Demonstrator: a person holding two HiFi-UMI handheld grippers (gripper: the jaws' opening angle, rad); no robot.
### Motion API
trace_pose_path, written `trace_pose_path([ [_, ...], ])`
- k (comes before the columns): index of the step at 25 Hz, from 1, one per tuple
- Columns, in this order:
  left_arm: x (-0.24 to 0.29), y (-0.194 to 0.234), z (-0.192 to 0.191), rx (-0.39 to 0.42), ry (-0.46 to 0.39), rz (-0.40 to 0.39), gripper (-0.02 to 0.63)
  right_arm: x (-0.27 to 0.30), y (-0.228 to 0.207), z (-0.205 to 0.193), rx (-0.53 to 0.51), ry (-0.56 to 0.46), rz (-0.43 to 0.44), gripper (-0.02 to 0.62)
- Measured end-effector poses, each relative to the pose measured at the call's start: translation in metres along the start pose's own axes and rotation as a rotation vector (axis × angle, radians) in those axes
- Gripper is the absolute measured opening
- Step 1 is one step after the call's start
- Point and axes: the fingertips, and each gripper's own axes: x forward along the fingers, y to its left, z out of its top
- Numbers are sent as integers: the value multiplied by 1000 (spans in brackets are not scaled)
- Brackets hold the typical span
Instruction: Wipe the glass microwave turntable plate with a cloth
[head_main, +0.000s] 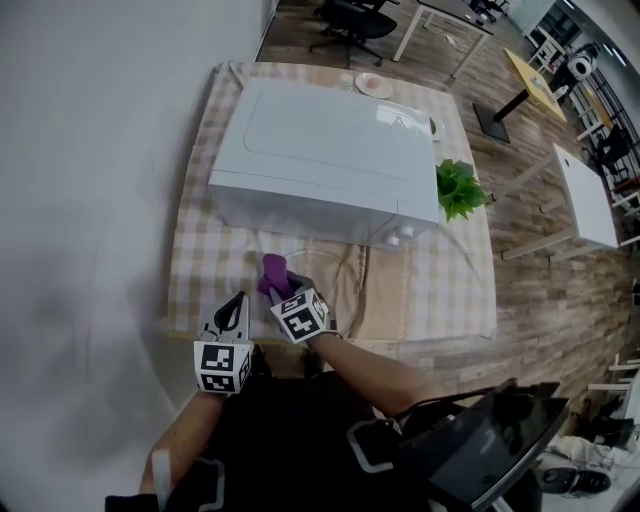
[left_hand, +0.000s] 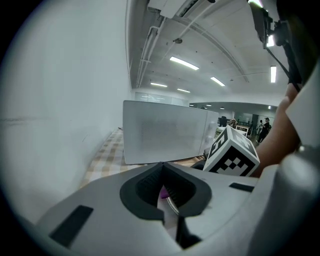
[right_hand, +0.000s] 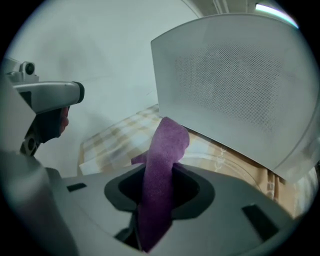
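Observation:
The clear glass turntable plate (head_main: 326, 268) lies flat on the checked tablecloth in front of the white microwave (head_main: 330, 150); its rim also shows in the right gripper view (right_hand: 231, 162). My right gripper (head_main: 281, 291) is shut on a purple cloth (head_main: 272, 270), which stands up out of the jaws (right_hand: 165, 147) over the plate's near left edge. My left gripper (head_main: 241, 298) sits just left of it near the table's front edge. Its jaws (left_hand: 161, 166) meet at the tips, with only a sliver of cloth and plate rim visible beyond them.
The microwave (left_hand: 165, 131) fills the middle of the table, close behind the plate. A green plant (head_main: 458, 188) stands at its right, and a small dish (head_main: 373, 85) sits at the far edge. A white wall runs along the left. Wooden floor and desks lie to the right.

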Motion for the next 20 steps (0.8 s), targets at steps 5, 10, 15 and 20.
trace_pose_path([
  [5,8,-13,-3,4,14,-42,3,-9,-14,-11,44,20,-37,133],
  [10,17,-32,1,34,4,-92,3,-25,-35,-27,87,26,-83,133],
  [15,21,-52,-4,47,21,-141,3,-43,-54,-53,152,47,-124,135],
  [20,29,-59,0,55,15,-174,3,-58,-79,-64,186,48,-188,135],
])
